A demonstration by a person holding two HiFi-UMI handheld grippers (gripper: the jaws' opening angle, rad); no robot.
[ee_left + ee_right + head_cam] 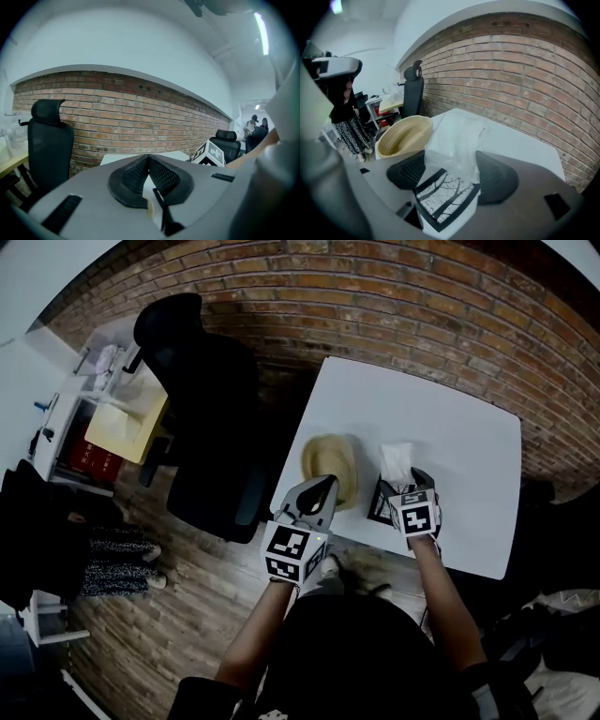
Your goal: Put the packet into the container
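The packet (396,461) is a clear plastic bag over a black-and-white printed pouch. It stands up between the jaws of my right gripper (405,480), which is shut on it over the near part of the white table (441,418). In the right gripper view the packet (454,136) fills the gap of the right gripper (452,158). The container, a round straw basket (308,457), sits to the left of the packet, and the same basket (417,118) looks empty. My left gripper (323,487) hovers at the basket's near edge. Its jaws meet at the tip of the left gripper (148,158) with nothing between them.
A black office chair (202,399) stands left of the table, with a desk and shelves (122,418) beyond it. A brick wall (375,287) runs behind the table. In the left gripper view the chair (47,140) is at left and people (255,124) stand far off at right.
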